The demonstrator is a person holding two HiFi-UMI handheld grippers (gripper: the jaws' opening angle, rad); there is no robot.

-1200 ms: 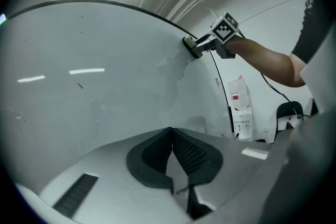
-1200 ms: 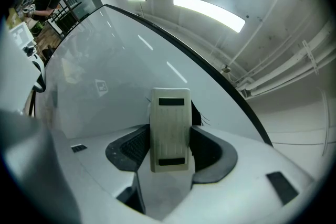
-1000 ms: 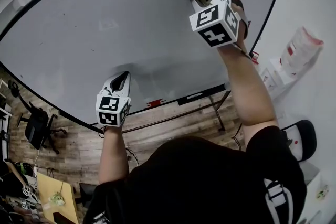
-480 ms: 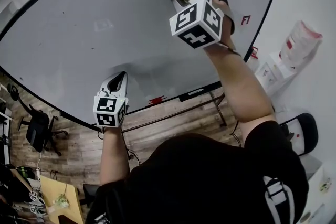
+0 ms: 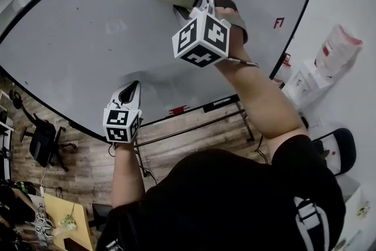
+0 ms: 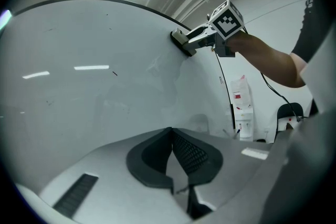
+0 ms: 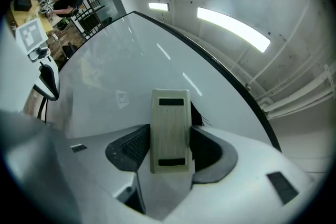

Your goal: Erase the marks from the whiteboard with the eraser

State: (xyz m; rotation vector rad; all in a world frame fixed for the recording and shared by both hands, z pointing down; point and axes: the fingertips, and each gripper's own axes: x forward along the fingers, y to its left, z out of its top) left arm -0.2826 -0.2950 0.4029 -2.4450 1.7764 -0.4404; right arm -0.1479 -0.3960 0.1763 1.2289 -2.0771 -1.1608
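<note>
**Right gripper** (image 7: 169, 145): my jaws are partly open and clamped on the two long sides of the pale beige rectangular plastic eraser (image 7: 169, 131). Its ribbed back faces me.

**Eraser, location:** pressed to the upper middle of the large white glossy whiteboard (image 5: 88, 38). Thin dark strokes (image 7: 206, 121) show just beside its right edge.

**Left gripper** (image 6: 172, 136): jaws closed tip to tip on nothing, near the board's lower edge. I cannot tell whether they touch it.

**Outstanding:** a small red mark (image 5: 279, 23) sits well apart from the eraser, toward the board's right edge. I judge the job unfinished.

**Handling note:**
- Hold the eraser face flat on the board, not rocked onto an edge.
- Press evenly and wipe in overlapping passes across the dark strokes.
- Grip firmly enough that drag cannot twist the eraser out of the pads.
- Move on to the red mark afterwards.
</note>
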